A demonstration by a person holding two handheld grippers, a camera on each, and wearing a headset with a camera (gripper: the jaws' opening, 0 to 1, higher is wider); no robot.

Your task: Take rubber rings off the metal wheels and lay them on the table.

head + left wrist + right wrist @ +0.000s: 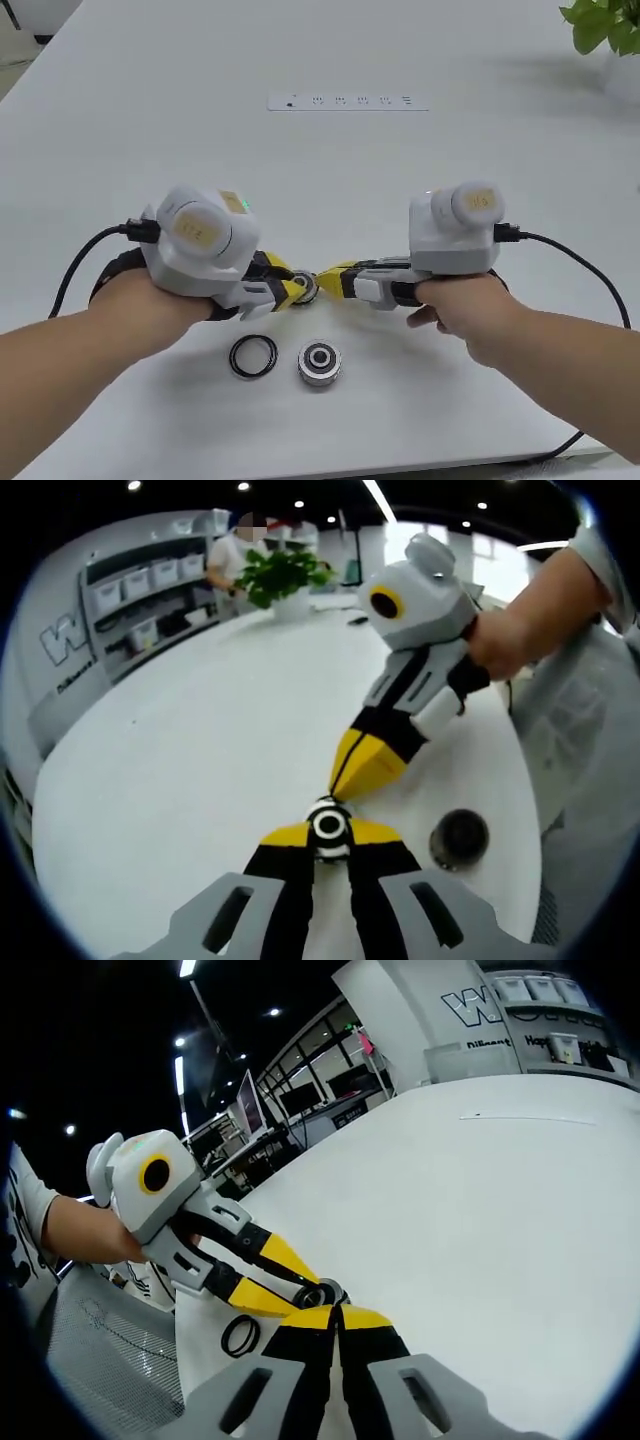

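Left hand-held gripper [329, 832] clamps the small silver metal wheel [328, 823]; right hand-held gripper [333, 1311] (jaws pinched together) touches that wheel, black rubber ring [253, 356] near it.

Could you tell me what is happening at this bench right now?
A person works two grippers over a white table. The left gripper clamps a small wheel; the right gripper, fingers closed, touches its rim. One ring and a second wheel lie on the table.
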